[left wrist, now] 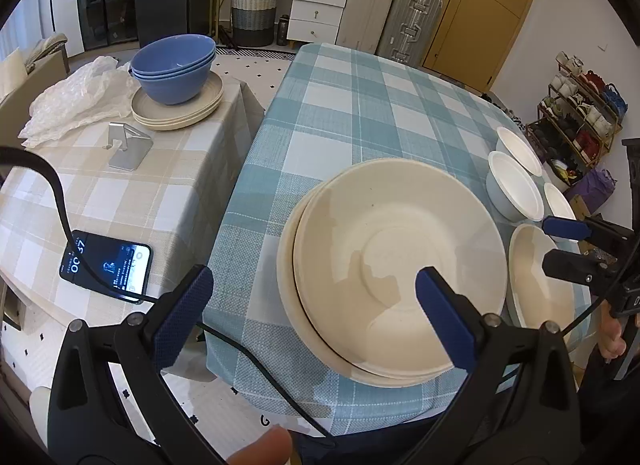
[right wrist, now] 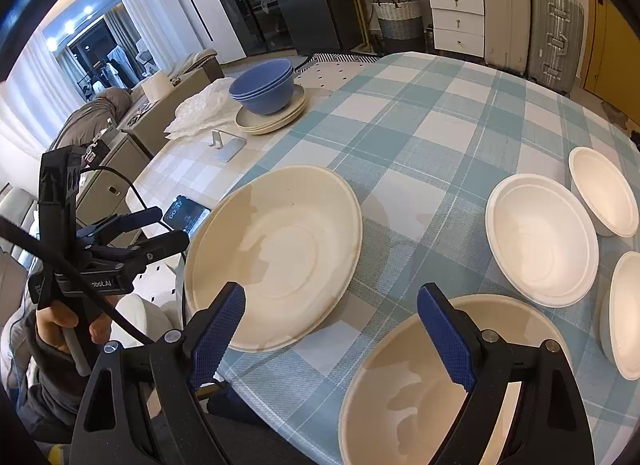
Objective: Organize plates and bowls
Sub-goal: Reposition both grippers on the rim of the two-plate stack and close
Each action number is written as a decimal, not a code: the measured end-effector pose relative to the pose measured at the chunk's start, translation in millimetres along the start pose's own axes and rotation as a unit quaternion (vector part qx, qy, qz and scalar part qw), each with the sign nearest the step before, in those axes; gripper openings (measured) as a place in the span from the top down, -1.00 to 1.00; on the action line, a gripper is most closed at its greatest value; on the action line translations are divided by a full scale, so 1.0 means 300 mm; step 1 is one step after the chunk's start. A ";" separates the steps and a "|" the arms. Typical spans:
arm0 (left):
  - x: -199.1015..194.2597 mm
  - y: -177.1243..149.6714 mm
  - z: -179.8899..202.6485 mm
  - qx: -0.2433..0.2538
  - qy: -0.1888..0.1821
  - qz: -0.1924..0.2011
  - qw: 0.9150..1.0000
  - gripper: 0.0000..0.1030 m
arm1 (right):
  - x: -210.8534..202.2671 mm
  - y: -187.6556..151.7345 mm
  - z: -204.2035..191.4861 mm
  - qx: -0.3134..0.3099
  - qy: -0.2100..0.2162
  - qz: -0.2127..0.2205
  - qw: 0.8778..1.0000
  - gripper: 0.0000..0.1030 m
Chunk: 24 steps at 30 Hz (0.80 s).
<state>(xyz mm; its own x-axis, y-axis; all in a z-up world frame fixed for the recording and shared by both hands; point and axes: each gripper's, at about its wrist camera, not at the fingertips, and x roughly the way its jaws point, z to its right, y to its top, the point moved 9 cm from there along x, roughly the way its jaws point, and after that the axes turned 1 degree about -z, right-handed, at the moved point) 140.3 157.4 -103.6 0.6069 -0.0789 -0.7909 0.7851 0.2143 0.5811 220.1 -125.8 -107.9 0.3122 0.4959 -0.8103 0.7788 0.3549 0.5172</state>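
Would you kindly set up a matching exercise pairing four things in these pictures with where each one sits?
Things:
1. blue bowls
2. phone
3. large cream plates
4. wicker basket

Places:
A. on the blue-checked tablecloth
B. on the floor under the white desk
C. stacked on plates on the beige-checked table
D. flat on the beige-checked table, cable attached

Pairs: 1-C, 2-D, 3-A, 4-B

Frame edge crops the near cream bowl [right wrist: 420,393].
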 end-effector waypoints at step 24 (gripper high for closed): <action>0.037 -0.006 0.010 0.009 0.008 -0.011 1.000 -0.96 | 0.039 0.042 0.024 0.015 -0.002 -0.008 1.000 -0.74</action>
<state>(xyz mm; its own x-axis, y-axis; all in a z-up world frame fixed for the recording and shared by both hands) 146.1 153.2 -112.7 0.5874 -0.0684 -0.8064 0.8006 0.1949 0.5666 237.4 -121.1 -113.0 0.3022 0.4877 -0.8190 0.7992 0.3386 0.4965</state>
